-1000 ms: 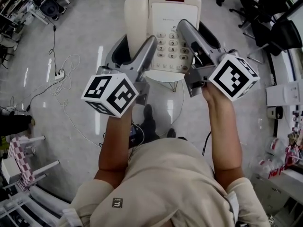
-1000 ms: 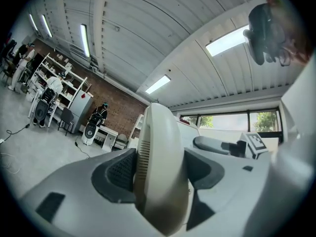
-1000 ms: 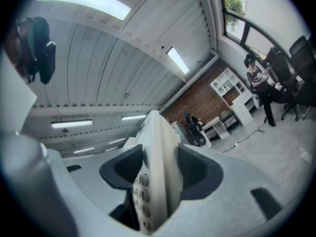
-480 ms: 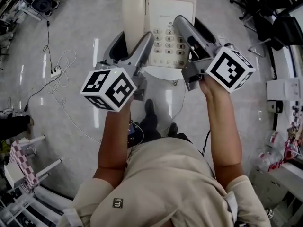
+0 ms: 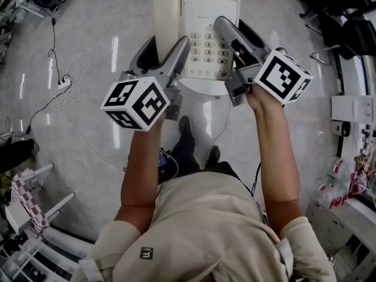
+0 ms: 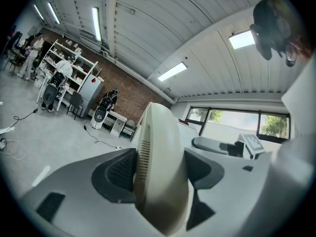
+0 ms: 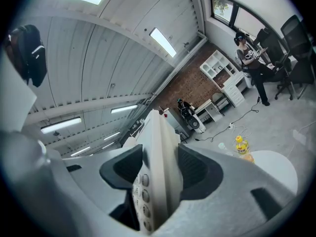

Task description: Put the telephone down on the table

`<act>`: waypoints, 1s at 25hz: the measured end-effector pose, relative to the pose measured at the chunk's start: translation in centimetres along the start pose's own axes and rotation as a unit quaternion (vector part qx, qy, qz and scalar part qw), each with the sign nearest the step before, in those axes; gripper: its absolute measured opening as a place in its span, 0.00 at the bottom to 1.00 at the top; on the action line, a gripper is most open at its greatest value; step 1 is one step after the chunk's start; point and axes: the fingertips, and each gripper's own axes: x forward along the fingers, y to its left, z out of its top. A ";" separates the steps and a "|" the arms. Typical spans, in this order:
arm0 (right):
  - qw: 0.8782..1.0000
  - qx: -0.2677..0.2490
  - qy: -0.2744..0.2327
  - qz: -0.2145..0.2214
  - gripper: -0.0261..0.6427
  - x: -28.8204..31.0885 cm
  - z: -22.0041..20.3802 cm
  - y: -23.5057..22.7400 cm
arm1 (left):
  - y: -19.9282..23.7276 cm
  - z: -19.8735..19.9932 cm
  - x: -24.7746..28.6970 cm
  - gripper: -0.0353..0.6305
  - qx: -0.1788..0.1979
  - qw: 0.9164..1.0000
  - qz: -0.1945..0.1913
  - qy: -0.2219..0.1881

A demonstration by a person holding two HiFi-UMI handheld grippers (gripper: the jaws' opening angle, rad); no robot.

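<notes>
Grey polished floor [image 5: 88, 40] fills the head view, with cables [image 5: 70, 87] at upper left and office chairs [image 5: 346, 34] at upper right. My left gripper [image 5: 161, 50] is clamped on the cream handset [image 6: 158, 172], with one dark pad against each side of it. My right gripper [image 5: 244, 37] pinches the right edge of the telephone [image 5: 205, 16], and the keypad [image 5: 210, 49] buttons show beside the inner jaw. The telephone sits at top centre of the head view, carried between both grippers, with the handset lying along its left side. In the right gripper view, a yellow-capped bottle [image 7: 240, 144] stands at lower right beside a white round tabletop [image 7: 281, 172]. I cannot tell whether the telephone touches that table.
</notes>
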 end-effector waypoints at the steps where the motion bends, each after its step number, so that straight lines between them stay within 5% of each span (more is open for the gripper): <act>1: 1.000 0.002 0.002 -0.002 0.35 0.2 -0.3 -0.4 | 0.3 -0.4 0.2 0.49 -0.002 1.000 0.002 0.003; 25: 0.992 0.077 0.082 -0.064 0.35 8.6 -11.5 -13.6 | 13.2 -11.0 6.9 0.49 -0.064 0.992 0.050 0.096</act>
